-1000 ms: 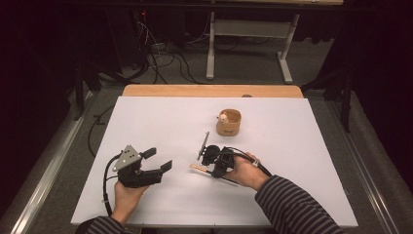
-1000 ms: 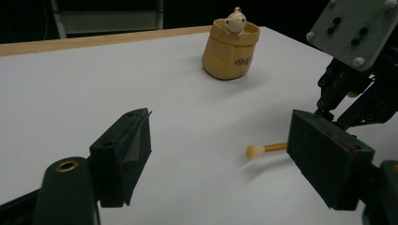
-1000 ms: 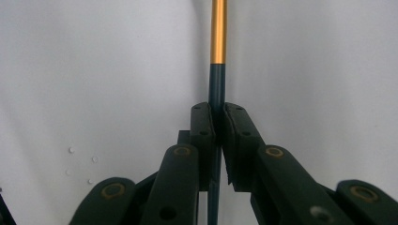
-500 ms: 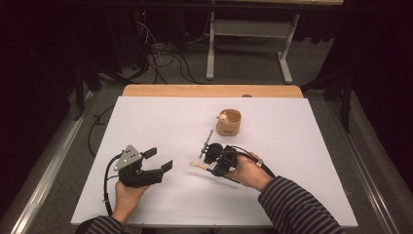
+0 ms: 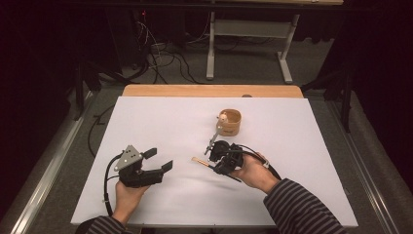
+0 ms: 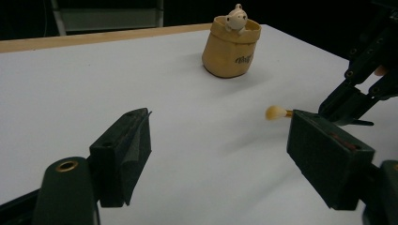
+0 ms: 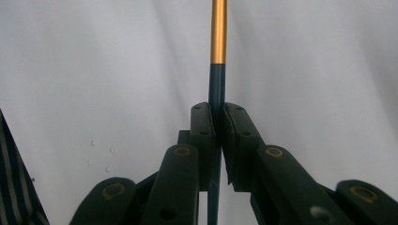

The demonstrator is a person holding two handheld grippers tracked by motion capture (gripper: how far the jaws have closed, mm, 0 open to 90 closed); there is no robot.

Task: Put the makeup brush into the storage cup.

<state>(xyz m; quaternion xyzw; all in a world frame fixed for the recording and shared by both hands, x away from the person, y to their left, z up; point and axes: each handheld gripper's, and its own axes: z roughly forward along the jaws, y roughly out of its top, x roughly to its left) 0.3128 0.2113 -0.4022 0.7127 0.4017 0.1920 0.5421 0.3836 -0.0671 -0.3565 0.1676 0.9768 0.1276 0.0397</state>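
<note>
Brush [image 7: 218,70] handle, dark with a gold band, is sitting pinched between the clenched jaws of the right gripper [image 7: 217,115]; the right gripper view is showing this grip close up, with the shaft running straight up over the white table [image 7: 328,70] and a striped sleeve [image 7: 14,187] at the left edge. The high view is giving the wider layout instead: the right gripper [image 5: 214,158] is sitting near the table's middle, the brush [image 5: 199,161] is poking out toward the left gripper [image 5: 158,158] with its pale tip leading, and a thin rod is rising beside the tool toward the tan holder [image 5: 230,122], which is standing just beyond. The left gripper view is adding what the other two are missing: a small animal figure [image 6: 235,18] is peeking from the holder [image 6: 230,49], and the brush's pale tip [image 6: 276,112] is hovering over the table, apart from the surface. There the left gripper [image 6: 220,150] is standing wide open, nothing between its jaws, well apart from the brush.
</note>
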